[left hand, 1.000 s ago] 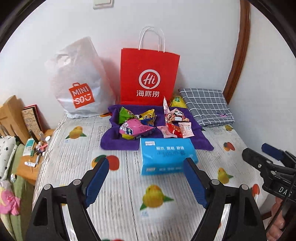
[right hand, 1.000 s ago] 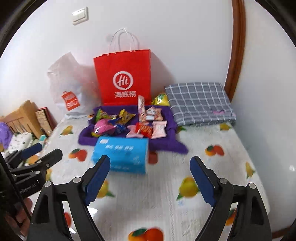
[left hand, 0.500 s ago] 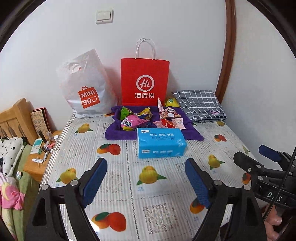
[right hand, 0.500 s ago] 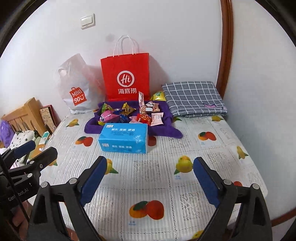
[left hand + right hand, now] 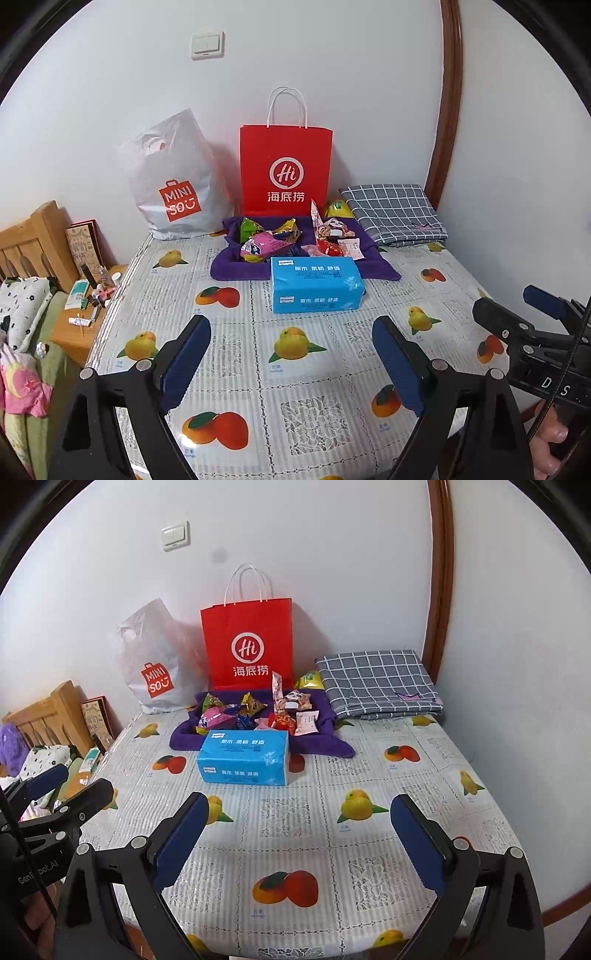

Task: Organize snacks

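Several snack packets (image 5: 284,240) on purple cloth (image 5: 240,267): light, crinkly, slippery, so pinch sealed edges; left gripper (image 5: 291,354) & right gripper (image 5: 295,834) jaws wide, empty.

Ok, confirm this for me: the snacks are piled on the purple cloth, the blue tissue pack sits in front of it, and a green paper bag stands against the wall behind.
One thing is off: the paper bag against the wall is red, not green, as the left wrist view shows. The snacks do lie on the purple cloth, with the blue tissue pack in front of it.
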A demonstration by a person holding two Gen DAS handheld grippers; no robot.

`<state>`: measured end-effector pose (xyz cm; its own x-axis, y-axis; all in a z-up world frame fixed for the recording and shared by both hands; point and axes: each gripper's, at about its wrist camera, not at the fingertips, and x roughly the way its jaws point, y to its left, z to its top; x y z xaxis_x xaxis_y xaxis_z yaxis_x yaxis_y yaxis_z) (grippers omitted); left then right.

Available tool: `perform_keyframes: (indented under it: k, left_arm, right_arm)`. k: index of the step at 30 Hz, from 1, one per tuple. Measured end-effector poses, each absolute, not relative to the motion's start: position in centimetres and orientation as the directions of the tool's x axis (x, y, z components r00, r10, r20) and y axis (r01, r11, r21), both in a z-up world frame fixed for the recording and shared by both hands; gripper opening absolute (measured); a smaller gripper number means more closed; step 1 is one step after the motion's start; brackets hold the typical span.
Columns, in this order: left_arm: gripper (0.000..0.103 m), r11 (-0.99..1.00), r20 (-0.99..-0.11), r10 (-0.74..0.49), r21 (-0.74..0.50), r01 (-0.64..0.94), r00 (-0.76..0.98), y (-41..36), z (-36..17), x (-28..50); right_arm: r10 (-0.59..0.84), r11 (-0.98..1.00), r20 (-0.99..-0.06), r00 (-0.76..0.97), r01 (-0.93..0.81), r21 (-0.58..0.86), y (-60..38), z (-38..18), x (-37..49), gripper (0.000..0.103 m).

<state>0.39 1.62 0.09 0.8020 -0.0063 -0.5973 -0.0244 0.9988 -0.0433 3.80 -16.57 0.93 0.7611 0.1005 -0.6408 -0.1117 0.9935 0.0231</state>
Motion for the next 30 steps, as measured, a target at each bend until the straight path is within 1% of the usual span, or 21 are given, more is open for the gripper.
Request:
perform_keyframes:
  k: [30]
  left_arm:
    - [0.089,0.999,-0.596,-0.001,-0.036,-0.025,0.803,1.28,0.16,0.18]
  right_arm:
    - [0.098,0.994,-0.629,0.771,-0.102,0.029,-17.25,1.40,3.19,0.098]
